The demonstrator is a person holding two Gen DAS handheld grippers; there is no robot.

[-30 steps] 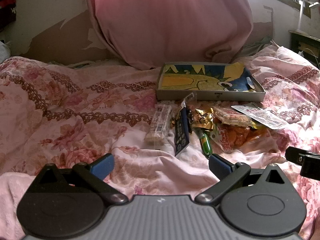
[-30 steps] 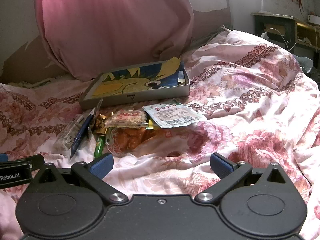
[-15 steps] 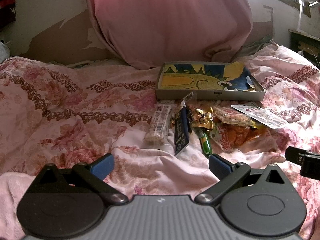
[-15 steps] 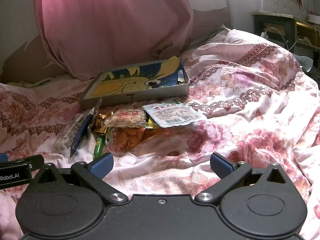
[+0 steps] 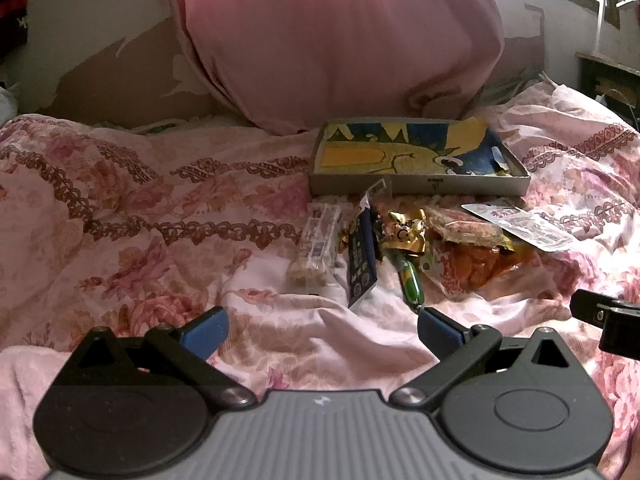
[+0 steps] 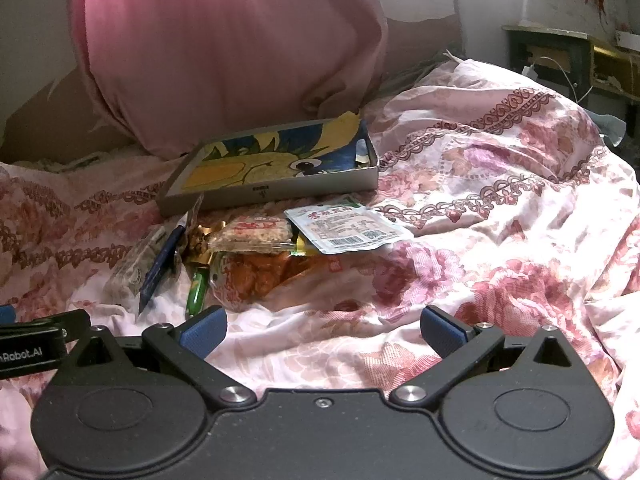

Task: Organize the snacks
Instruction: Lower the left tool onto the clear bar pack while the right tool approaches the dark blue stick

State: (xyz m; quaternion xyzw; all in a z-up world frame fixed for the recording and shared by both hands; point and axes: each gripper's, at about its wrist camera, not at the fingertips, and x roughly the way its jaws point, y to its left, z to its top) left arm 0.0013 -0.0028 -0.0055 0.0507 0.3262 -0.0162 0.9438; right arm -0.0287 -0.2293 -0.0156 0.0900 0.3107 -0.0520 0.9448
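Observation:
A pile of snacks lies on the floral bedspread in front of a shallow grey box (image 5: 416,186) (image 6: 276,190) with a blue and yellow picture inside. The pile holds a clear grain bar (image 5: 316,246), a dark blue packet (image 5: 362,262) (image 6: 160,266), a gold wrapper (image 5: 404,232), a green stick (image 5: 410,280) (image 6: 197,290), an orange bag (image 5: 480,264) (image 6: 260,276), a rice cracker pack (image 6: 252,234) and a white flat pack (image 5: 520,226) (image 6: 344,230). My left gripper (image 5: 320,330) is open and empty, short of the pile. My right gripper (image 6: 322,330) is open and empty, just right of the pile.
A large pink pillow (image 5: 336,40) (image 6: 228,48) leans on the wall behind the box. The bedspread rises in folds to the right (image 6: 500,184). A dark desk (image 6: 568,56) stands at the far right. The other gripper's body shows at each view's edge (image 5: 604,316) (image 6: 36,344).
Both grippers have stayed almost still; the views shift only very slightly. Nothing was picked up or moved.

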